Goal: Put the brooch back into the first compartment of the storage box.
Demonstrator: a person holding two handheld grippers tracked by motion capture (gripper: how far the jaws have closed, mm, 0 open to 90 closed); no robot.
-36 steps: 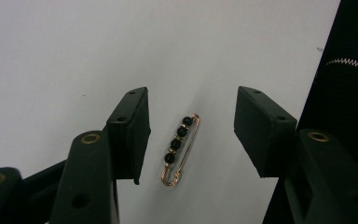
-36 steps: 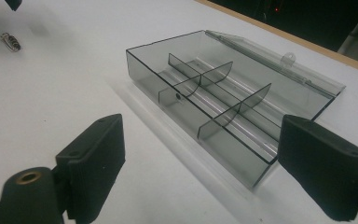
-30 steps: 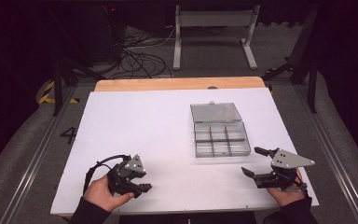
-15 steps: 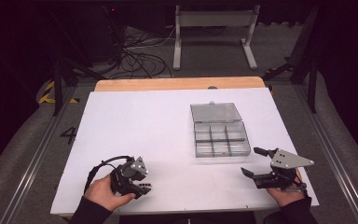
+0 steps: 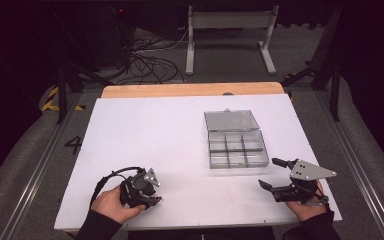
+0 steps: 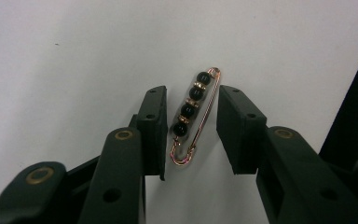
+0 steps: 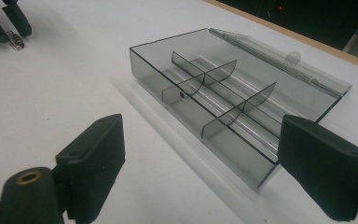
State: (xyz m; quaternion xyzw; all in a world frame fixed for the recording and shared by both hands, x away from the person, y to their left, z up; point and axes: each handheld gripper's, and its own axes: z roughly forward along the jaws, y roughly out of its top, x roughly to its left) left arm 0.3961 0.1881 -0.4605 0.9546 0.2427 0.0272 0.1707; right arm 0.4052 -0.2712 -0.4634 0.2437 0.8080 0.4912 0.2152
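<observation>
One beaded pin between my left tongs, and I am closing in to pick it up.

I count one gold-wire safety pin strung with four black beads [image 6: 192, 114], lying flat on the white bench [image 5: 155, 130] near its front-left corner; my left tongs [image 6: 189, 125] point down over it and the jaws have just been closing, so they now stand narrow on either side of the pin without pinching it, as far as I can tell. The next move, I judge, calls for a last squeeze square across the wire, low enough to catch so thin a thing. One clear smoky plastic box with six compartments and an open lid [image 7: 233, 100] waits toward the right edge, empty. My right tongs [image 7: 214, 172] stand wide, holding nothing, near the front-right corner.
</observation>
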